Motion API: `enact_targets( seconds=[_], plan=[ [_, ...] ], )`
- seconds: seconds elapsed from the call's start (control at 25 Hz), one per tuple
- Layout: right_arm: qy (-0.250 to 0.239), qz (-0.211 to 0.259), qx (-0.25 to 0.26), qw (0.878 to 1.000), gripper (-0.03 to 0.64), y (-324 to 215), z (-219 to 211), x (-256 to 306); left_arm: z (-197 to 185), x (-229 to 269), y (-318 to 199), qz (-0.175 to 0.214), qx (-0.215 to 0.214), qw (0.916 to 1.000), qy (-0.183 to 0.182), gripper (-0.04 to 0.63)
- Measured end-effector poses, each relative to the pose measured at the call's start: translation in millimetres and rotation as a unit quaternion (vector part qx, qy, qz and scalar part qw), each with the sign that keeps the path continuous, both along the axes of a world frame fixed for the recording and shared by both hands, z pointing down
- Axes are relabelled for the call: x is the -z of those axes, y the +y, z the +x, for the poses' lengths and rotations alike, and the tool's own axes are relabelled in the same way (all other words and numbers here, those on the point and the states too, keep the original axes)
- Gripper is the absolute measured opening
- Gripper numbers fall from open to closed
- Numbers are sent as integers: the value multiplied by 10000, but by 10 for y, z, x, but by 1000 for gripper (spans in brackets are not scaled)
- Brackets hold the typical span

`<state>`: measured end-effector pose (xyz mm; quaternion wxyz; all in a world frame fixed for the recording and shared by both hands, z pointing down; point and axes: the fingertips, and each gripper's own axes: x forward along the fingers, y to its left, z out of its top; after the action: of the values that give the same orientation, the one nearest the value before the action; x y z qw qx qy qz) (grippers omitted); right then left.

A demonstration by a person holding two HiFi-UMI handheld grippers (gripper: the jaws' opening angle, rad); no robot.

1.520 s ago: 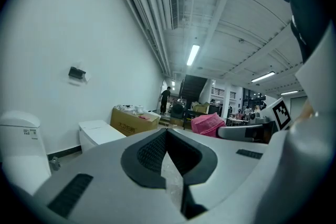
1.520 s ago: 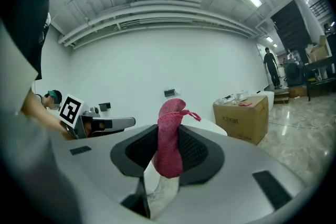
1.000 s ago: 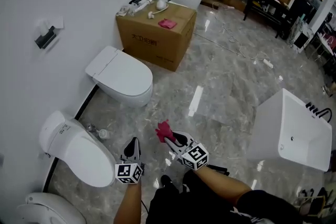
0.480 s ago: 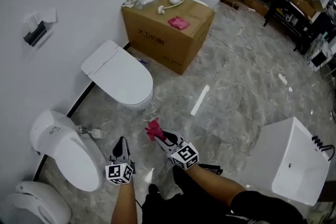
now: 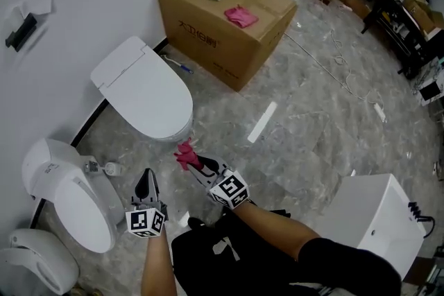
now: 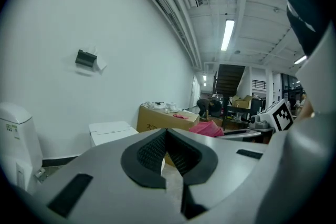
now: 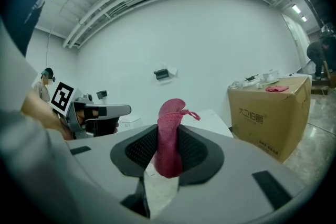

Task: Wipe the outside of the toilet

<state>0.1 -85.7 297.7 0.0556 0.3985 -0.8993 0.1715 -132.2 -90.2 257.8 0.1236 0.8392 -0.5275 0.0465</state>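
R fingers [image 7: 137, 152]: pink cloth [image 7: 169, 136] between.

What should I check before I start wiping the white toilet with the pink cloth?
1. Pink cloth gripped by the right tool: ok, the jaws are shut on it and a tuft sticks out the front.
2. Left tool free: ok, its jaws are together with nothing between them.
3. Toilet within reach: ok, the cloth sits just in front of its front end in the head view.
4. Lid down: ok, it lies closed.
5. Cloth already touching the toilet: cannot tell, the views do not show contact.
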Motion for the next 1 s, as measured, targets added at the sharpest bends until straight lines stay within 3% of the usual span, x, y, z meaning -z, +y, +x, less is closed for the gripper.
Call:
enact_targets(
  seconds=[0.48,0.76,1.0],
  plan=[
    [62,124,430,9990,129,-428,-638,-1823,-535,-1691,-427,220,92,9996,-134,14],
    [71,273,592,9979,129,-684,-1018,-2901,-614,-2624,-729,298,35,9991,-305,14],
    [259,319,470,9980,129,-1168,-1296,-3537,-607,-3008,-1049,318,85,9990,-311,14]
  ],
)
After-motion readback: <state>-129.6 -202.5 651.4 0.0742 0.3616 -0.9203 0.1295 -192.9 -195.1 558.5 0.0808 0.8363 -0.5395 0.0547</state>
